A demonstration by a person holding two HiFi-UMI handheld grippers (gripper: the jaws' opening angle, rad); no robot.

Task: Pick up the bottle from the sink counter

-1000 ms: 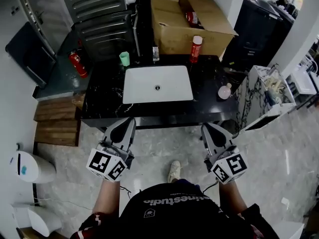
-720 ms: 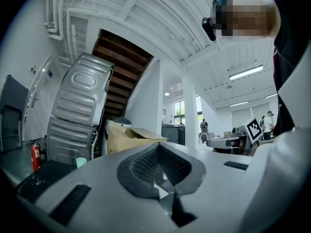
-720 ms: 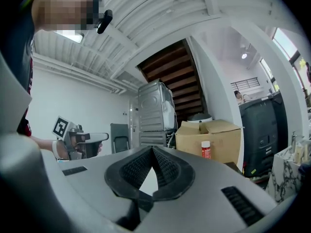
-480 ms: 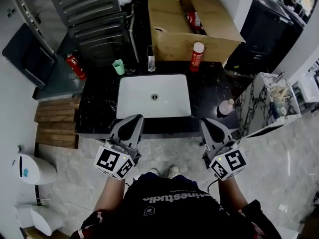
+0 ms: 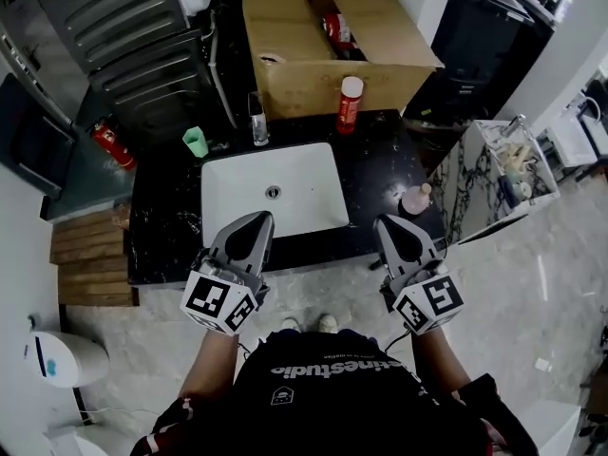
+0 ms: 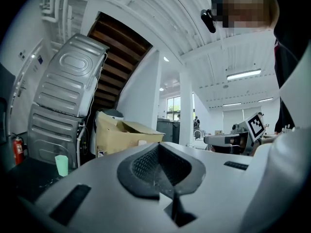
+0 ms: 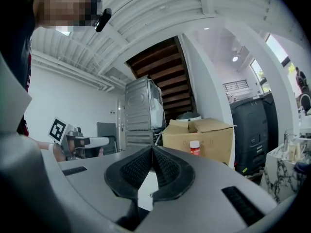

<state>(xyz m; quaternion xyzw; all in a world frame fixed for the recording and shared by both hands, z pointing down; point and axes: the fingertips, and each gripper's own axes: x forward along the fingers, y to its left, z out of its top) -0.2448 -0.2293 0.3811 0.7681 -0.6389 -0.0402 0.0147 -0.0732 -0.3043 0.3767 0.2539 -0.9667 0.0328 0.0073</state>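
Left gripper point(image 5: 255, 218) and right gripper point(image 5: 385, 224) are hovering at the near edge of the tabletop point(image 5: 380, 174), fingers clenched empty; the red bottle point(image 5: 350, 104) is standing behind the sink point(image 5: 304, 190).

Green cup point(image 5: 195, 142), cardboard box point(image 5: 304, 74), red fire extinguisher point(image 5: 112, 145)

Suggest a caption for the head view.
Both shut, left hand-held gripper and right hand-held gripper face sink counter and red bottle.

Black sink counter point(image 5: 380, 174), red bottle point(image 5: 350, 103), green cup point(image 5: 195, 142)
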